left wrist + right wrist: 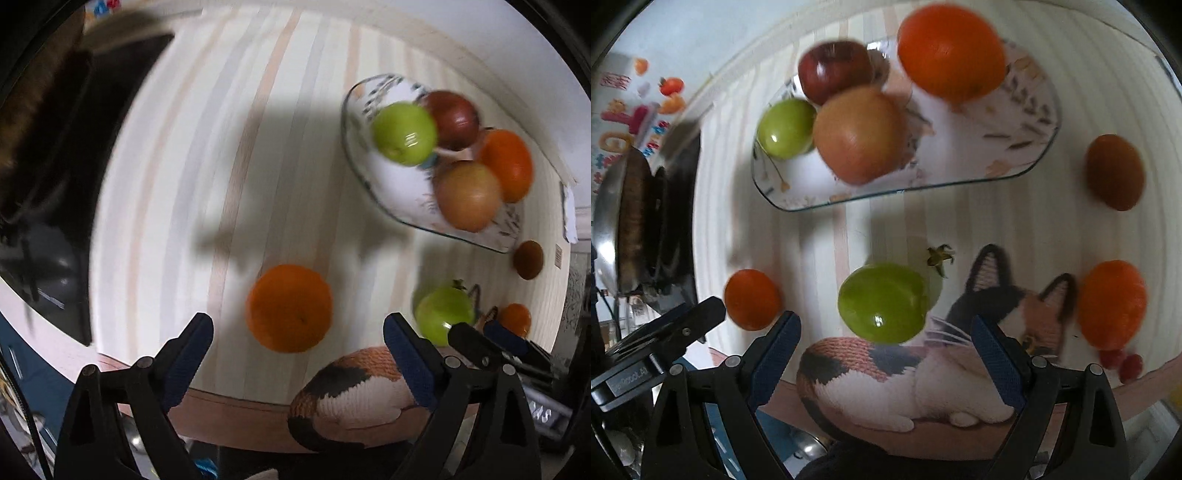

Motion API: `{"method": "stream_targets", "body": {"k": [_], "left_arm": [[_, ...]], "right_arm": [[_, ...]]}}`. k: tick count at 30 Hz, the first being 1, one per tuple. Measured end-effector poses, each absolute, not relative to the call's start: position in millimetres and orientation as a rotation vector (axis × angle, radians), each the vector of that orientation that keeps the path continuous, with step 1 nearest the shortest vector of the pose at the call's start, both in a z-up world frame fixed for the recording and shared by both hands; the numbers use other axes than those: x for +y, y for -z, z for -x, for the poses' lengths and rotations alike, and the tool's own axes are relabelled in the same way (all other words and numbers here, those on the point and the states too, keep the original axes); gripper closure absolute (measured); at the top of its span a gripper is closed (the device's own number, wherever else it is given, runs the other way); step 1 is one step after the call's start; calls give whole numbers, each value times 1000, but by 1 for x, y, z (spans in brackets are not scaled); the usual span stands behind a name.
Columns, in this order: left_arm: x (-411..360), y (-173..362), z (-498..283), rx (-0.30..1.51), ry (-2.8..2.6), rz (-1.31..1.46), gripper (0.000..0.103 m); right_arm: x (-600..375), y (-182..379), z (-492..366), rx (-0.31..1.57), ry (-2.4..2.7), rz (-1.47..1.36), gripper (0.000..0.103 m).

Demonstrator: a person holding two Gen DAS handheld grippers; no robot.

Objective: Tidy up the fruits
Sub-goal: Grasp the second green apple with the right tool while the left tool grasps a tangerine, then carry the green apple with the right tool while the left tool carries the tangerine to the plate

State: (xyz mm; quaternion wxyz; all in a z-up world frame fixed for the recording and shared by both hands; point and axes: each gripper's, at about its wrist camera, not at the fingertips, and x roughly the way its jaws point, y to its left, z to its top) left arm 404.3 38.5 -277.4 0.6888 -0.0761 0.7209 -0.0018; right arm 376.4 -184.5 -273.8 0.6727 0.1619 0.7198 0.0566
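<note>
A glass plate point(354, 155) point(1027, 162) holds a green apple point(404, 133) point(785, 127), a dark red apple point(454, 118) point(833, 70), a tan apple point(469, 195) point(860, 134) and an orange point(508, 164) point(951, 51). On the striped cloth lie an orange point(290, 308) point(751, 299), a green apple point(443, 314) point(882, 302), a brown kiwi point(528, 260) point(1113, 171) and a small orange point(515, 319) point(1112, 310). My left gripper point(297, 338) is open just above and short of the loose orange. My right gripper point(886, 332) is open just short of the loose green apple.
A black stove top with a pan point(639, 218) point(44, 177) lies left of the cloth. A cat picture point(923, 373) is printed on the cloth's near edge. Small red berries point(1123, 362) sit by the small orange. The right gripper's tip point(476, 341) shows beside the green apple.
</note>
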Motion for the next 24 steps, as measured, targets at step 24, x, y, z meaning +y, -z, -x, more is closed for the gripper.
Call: {"method": "stream_targets", "body": {"k": [24], "left_arm": [[20,325,-408,1640,-20,106,44]], "right_arm": [[-138,320,-396,1690,-101,-244,37]]}}
